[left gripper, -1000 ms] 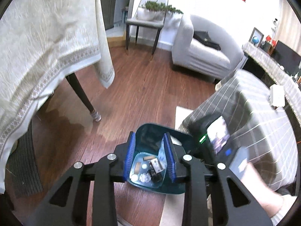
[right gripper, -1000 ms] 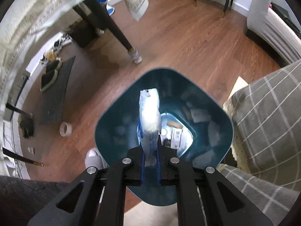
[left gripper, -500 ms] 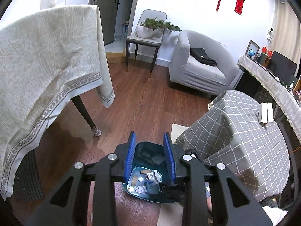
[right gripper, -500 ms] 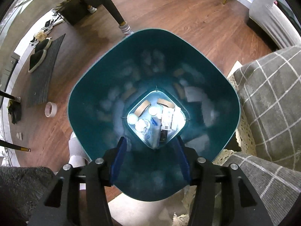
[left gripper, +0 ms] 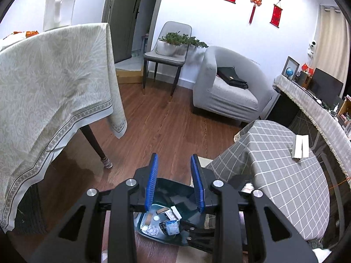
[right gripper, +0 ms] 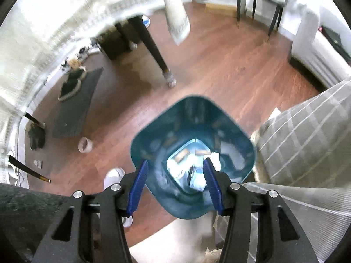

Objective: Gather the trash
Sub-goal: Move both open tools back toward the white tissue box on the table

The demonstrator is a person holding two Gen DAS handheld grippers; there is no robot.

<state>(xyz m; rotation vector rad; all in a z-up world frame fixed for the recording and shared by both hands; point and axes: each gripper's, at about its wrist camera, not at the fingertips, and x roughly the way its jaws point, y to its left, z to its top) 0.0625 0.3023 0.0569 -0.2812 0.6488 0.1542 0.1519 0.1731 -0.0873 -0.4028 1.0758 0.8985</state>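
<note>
With the right gripper [right gripper: 175, 183] jaws wide and empty above the teal plastic square-mouthed bin [right gripper: 248, 151], and the left gripper [left gripper: 174, 183] jaws narrow and empty, this drop looks done; next, find more trash.

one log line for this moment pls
right gripper: open, empty, above bin | left gripper: open, empty | trash: in bin
</note>
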